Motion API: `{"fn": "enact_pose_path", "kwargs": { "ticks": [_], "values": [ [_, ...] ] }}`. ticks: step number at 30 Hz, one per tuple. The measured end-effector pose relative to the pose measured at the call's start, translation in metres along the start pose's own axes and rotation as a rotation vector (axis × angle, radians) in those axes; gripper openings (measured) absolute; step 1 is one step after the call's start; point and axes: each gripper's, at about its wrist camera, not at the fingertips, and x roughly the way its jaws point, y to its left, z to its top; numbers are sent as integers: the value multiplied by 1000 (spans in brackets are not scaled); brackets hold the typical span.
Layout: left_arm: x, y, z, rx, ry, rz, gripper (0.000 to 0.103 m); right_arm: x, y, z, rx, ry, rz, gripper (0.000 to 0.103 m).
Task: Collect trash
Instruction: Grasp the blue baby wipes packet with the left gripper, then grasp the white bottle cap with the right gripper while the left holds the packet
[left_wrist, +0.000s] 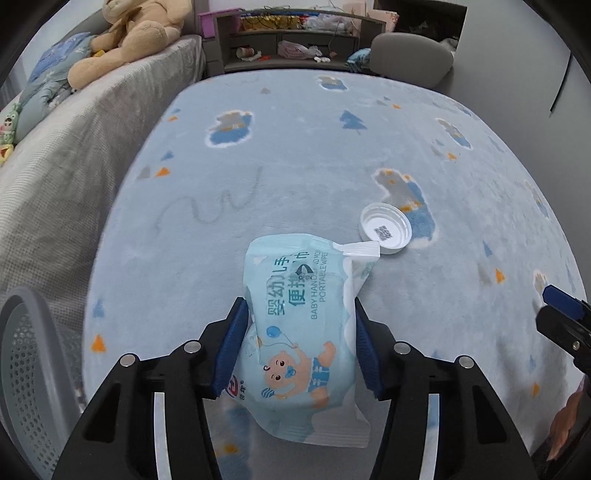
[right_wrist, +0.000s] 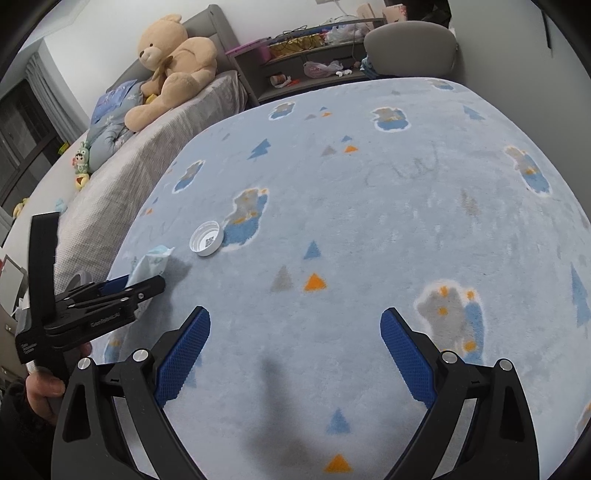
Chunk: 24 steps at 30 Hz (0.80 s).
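The left tool (left_wrist: 300, 317) is pinching a wipes packet (left_wrist: 299, 332) between its blue pads, gripping it across its short sides on the blue patterned blanket (left_wrist: 295, 147). The packet's long axis is running straight away from the tool, its crimped end pointing toward a white bottle cap (left_wrist: 386, 229) lying open side up just beyond its far corner. The right tool (right_wrist: 295, 332) is hanging spread wide over bare blanket, holding nothing. A grey mesh basket (left_wrist: 29, 362) is standing at the left.
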Motion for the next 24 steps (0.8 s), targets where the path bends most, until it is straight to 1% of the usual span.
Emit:
{"fn": "enact_pose_path", "kwargs": {
  "ticks": [5, 8, 11, 15, 18, 20, 24],
  "values": [
    [-28, 23, -6, -39, -85, 47, 53, 19, 28, 10, -50, 13, 15, 92],
    [-37, 39, -6, -76, -116, 66, 53, 35, 49, 19, -94, 22, 24, 92],
    [-42, 52, -6, -114, -143, 71, 53, 51, 69, 28, -139, 25, 15, 92],
    [-44, 66, -8, -157, -155, 74, 53, 71, 89, 40, -188, 25, -21, 92],
    [-48, 69, -10, -156, -175, 91, 53, 88, 96, 47, -214, 34, -68, 90],
    [-52, 72, -11, -160, -187, 97, 53, 96, 100, 49, -228, 41, -92, 83],
    [-54, 78, -11, -178, -195, 88, 53, 109, 106, 46, -262, 52, -147, 78]
  ]
}}
